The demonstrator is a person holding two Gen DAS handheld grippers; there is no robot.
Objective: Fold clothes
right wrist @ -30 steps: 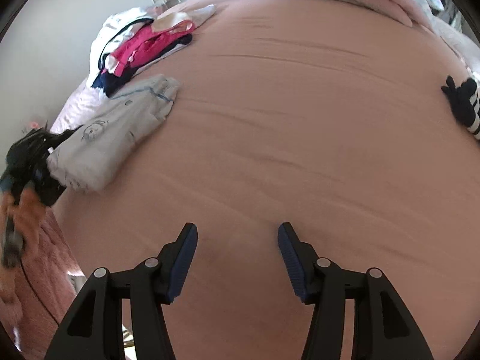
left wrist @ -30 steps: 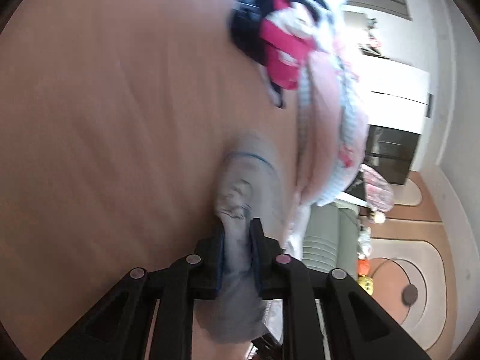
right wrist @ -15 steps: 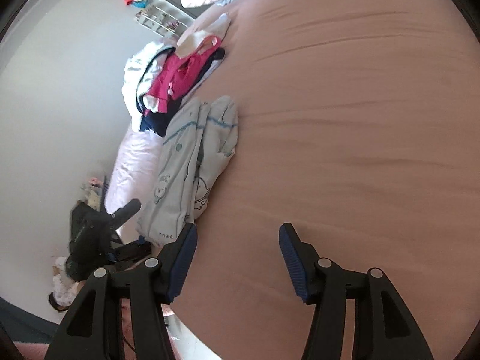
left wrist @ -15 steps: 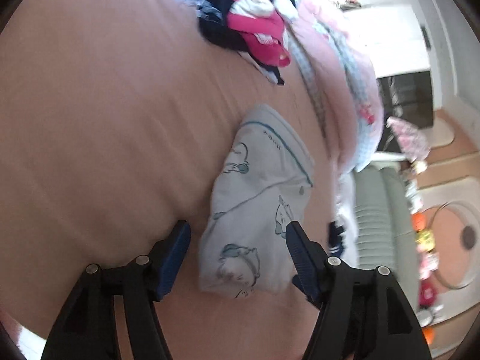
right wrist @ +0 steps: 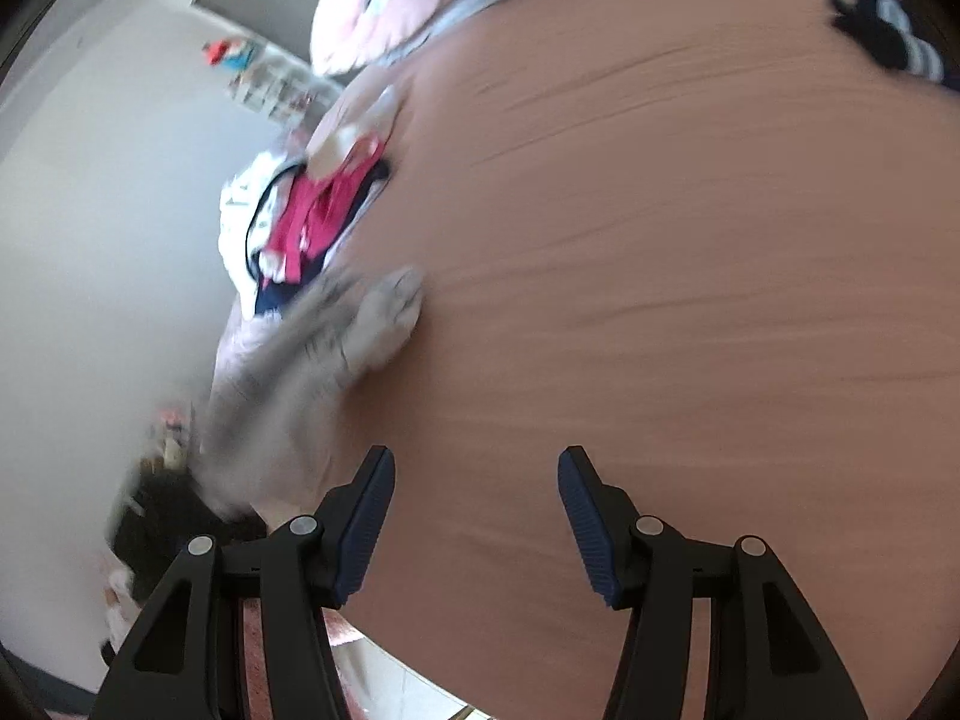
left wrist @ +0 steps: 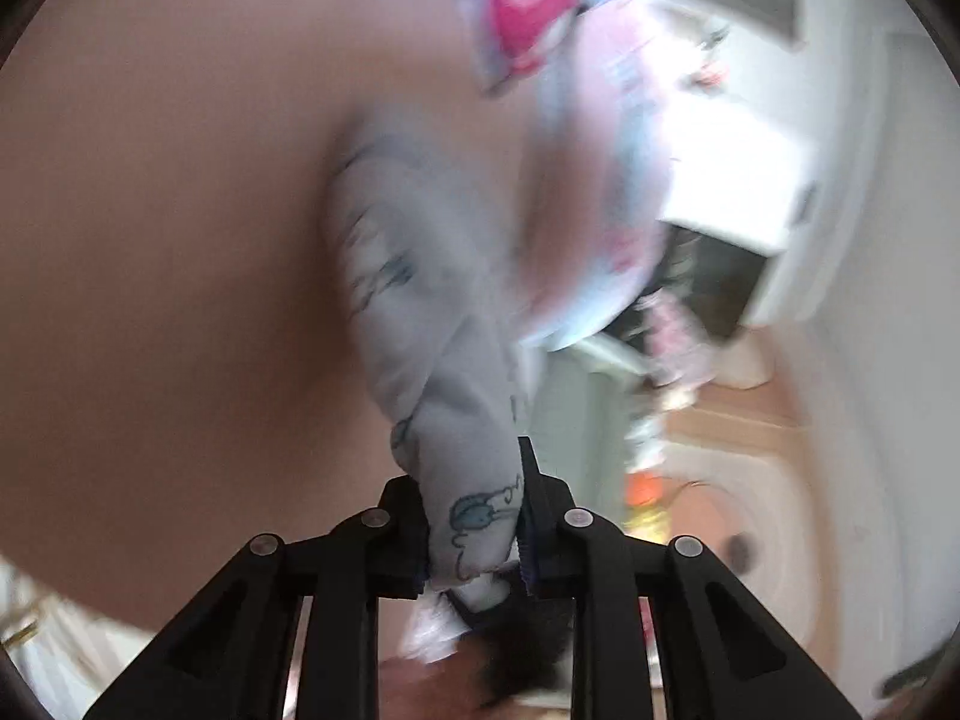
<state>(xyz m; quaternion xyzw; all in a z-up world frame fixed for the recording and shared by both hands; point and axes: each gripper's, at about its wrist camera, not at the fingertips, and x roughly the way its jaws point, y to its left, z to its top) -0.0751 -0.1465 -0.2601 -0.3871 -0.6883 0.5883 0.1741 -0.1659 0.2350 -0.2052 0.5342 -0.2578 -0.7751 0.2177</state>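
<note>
A pale grey garment [left wrist: 432,324] with blue cartoon prints stretches up the pink bed sheet [left wrist: 168,240] in the left wrist view, blurred by motion. My left gripper [left wrist: 474,516] is shut on its near end, the cloth bunched between the black fingers. The right wrist view shows the same grey garment [right wrist: 336,336] as a blurred streak at the bed's left edge, its far end resting on the sheet. My right gripper [right wrist: 477,516] hangs open over bare pink sheet [right wrist: 660,300], with nothing between its fingers.
A heap of pink, white and navy clothes [right wrist: 300,222] lies beyond the grey garment near the bed's edge. A pink pillow [right wrist: 408,6] sits at the far end. A dark striped item [right wrist: 888,42] lies at the far right. Floor and furniture [left wrist: 720,276] lie past the bed.
Half a second ago my left gripper stood open around the grey garment's near end; now it has shut on it and the garment is moving, pulled long and blurred. My right gripper stays open.
</note>
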